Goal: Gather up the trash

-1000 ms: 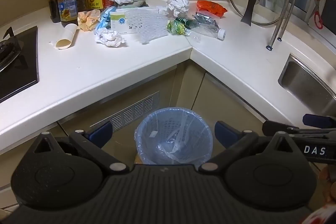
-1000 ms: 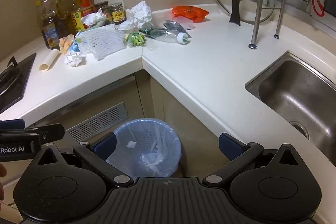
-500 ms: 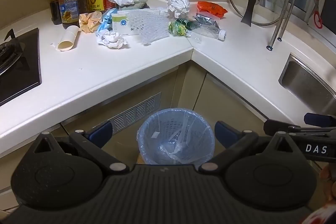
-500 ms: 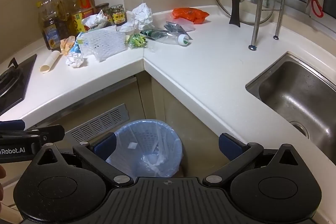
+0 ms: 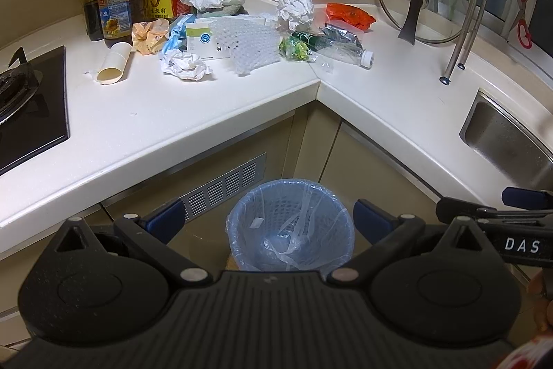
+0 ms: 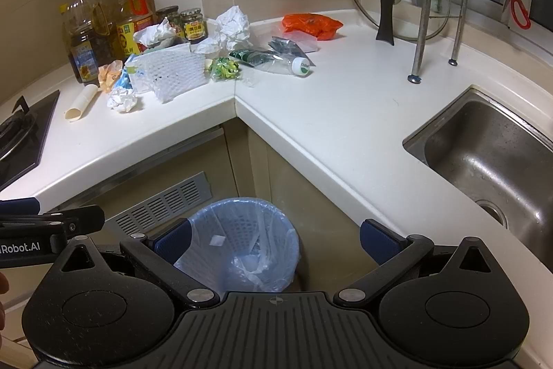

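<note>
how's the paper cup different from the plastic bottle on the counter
The paper cup is opaque cream, uncrushed, open mouth facing the counter's edge; the plastic bottle is clear, crumpled, and capped white. The cup lies by the stove, the bottle near the corner. Both lie on their sides on the white countertop.

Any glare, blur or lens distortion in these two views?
Left wrist view: sharp, warm dim light; fisheye bends the white countertop edge. Right wrist view: also sharp; the steel sink shows soft glare, the chrome rack poles bow outward; corners vignette dark.
</note>
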